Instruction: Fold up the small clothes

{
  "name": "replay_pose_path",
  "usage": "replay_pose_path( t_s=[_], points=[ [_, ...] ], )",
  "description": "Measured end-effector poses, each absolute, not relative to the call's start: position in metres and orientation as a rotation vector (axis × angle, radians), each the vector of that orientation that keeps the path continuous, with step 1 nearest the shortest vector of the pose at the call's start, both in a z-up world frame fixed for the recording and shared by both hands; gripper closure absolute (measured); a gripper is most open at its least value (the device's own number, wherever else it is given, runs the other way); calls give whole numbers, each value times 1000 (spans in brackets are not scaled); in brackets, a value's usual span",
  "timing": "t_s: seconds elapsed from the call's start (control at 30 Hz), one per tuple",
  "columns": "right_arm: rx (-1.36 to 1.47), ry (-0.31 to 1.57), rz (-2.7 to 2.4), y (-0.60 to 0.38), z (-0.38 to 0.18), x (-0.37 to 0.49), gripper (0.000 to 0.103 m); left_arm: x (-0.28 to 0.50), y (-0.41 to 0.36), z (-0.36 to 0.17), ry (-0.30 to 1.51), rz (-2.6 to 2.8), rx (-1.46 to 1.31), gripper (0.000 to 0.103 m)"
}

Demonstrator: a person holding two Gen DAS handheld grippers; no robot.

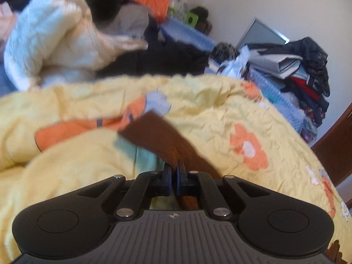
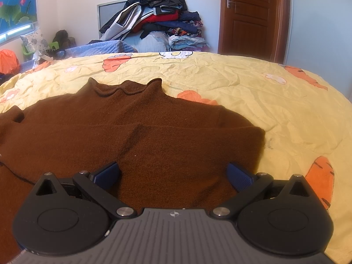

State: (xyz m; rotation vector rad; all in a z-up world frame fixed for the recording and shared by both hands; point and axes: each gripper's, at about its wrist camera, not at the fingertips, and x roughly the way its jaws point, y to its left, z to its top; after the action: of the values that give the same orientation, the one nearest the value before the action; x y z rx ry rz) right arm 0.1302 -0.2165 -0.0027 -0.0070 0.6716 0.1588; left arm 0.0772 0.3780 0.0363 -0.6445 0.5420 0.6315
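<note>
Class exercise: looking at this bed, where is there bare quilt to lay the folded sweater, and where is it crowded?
Bare yellow quilt lies right of the brown sweater, up to the bed's edge, and beyond its collar toward the far edge. Crowded: the clothes pile by the wall, and the cream bedding and dark clothes heaped ahead of the left gripper.

We see the left gripper (image 1: 175, 171) low in the frame, jaws pinched together on a strip of brown knit (image 1: 154, 132). The knit rises from between the fingers and runs up and left, lifted over the yellow quilt (image 1: 209, 110) with its orange flowers. Behind the quilt lies a cream blanket (image 1: 55, 37), bunched, beside dark cloth. At right, a clothes pile (image 1: 303, 70) stands against the wall. The view is blurred toward the left.
</note>
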Motion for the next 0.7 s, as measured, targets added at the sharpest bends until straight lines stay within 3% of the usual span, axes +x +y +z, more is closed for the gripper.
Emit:
replay_pose_path(
  t_s=[0.3,0.7],
  points=[
    [30,662,167,-220,-2,127,0,59,394,132,415,702,-491,99],
    [40,659,169,-220,-1,127,0,39,364,173,322,708,-439,99]
  ],
)
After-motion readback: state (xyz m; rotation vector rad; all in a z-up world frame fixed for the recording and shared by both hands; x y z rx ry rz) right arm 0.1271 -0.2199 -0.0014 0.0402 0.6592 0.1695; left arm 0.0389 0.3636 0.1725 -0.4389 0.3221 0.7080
